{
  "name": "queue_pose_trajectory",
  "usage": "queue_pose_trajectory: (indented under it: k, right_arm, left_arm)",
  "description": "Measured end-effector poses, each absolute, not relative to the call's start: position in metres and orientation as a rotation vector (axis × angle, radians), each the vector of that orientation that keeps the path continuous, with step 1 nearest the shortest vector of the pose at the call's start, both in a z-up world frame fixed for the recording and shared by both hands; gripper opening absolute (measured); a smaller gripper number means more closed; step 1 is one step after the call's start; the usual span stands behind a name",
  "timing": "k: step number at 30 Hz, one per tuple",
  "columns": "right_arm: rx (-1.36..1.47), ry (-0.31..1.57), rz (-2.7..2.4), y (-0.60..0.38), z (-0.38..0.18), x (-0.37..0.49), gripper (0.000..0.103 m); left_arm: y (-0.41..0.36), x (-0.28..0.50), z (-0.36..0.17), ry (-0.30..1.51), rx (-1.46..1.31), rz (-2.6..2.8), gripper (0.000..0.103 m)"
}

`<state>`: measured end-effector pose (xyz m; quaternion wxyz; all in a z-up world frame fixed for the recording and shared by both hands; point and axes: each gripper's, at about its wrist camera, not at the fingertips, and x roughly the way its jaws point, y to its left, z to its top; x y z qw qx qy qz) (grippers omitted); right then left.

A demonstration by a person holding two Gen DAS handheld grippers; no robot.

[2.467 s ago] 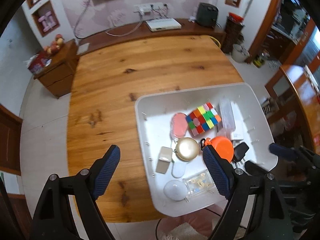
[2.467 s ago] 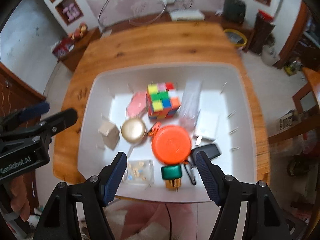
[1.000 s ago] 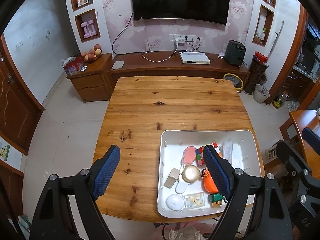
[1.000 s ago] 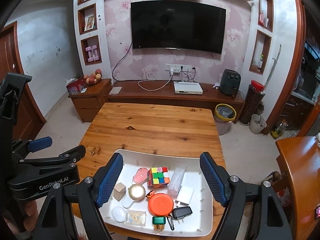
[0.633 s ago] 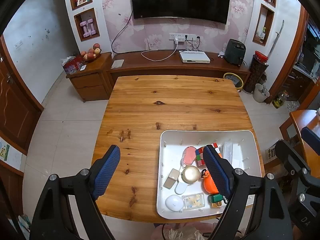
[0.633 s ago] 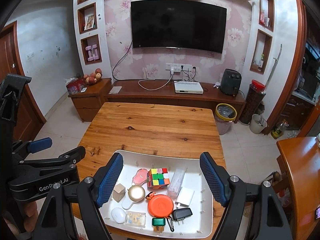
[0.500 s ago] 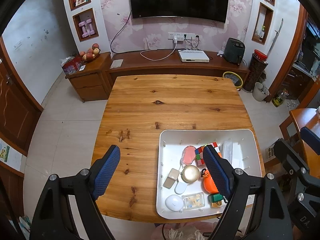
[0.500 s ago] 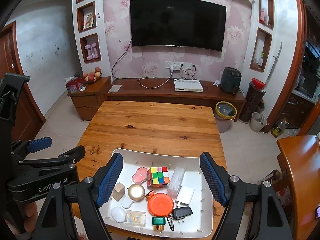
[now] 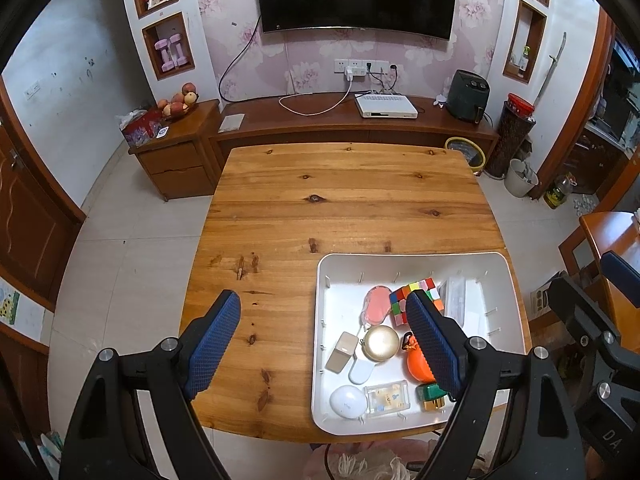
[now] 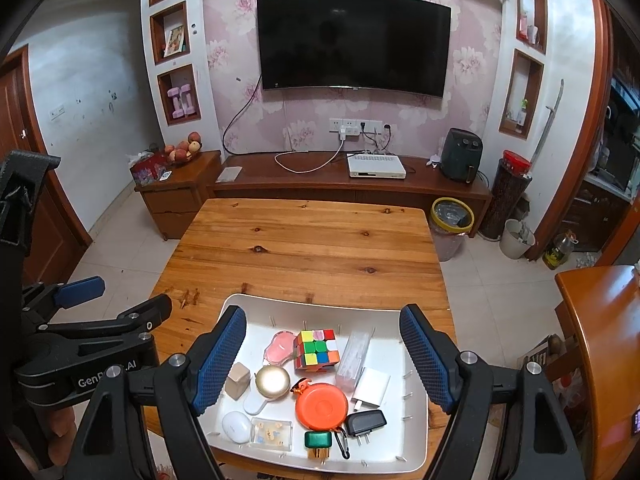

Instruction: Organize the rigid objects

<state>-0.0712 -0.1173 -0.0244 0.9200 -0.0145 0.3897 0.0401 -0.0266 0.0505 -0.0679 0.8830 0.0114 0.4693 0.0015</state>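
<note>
1. Compared with the frames from a couple of seconds back, both grippers have been drawn up and away from the tray: then the tray filled the views, now the whole table, the TV and the wall are seen. Over the last half second nothing is seen to have changed.
2. The left gripper is spread wide and grasps nothing; bare wood lies between its fingers, and the tray lies behind and beyond the right finger.
3. The right gripper is likewise spread and empty; most of the tray's contents are framed between its fingers.
4. The finger pads are blue, with a knurled grid texture, on black frames.
5. The tray is white, smooth plastic, rounded at the corners.
6. In it are seen a multicoloured cube, a flat orange disc, a shiny gold round lid, a white egg-shaped piece, a clear rectangular box, a tan block and a black plug.
7. The table is knotty, glossy pine.
</note>
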Motion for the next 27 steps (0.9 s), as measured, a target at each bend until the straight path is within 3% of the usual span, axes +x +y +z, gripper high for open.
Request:
queue_pose_trajectory:
  k: [27]
  right_arm:
    - [-0.018,0.827,0.080,-0.1137,-0.0323,-0.0743,0.080]
  left_arm:
    - [0.0546,-0.0251,-0.0747,1.012,0.029,-0.004,0.087]
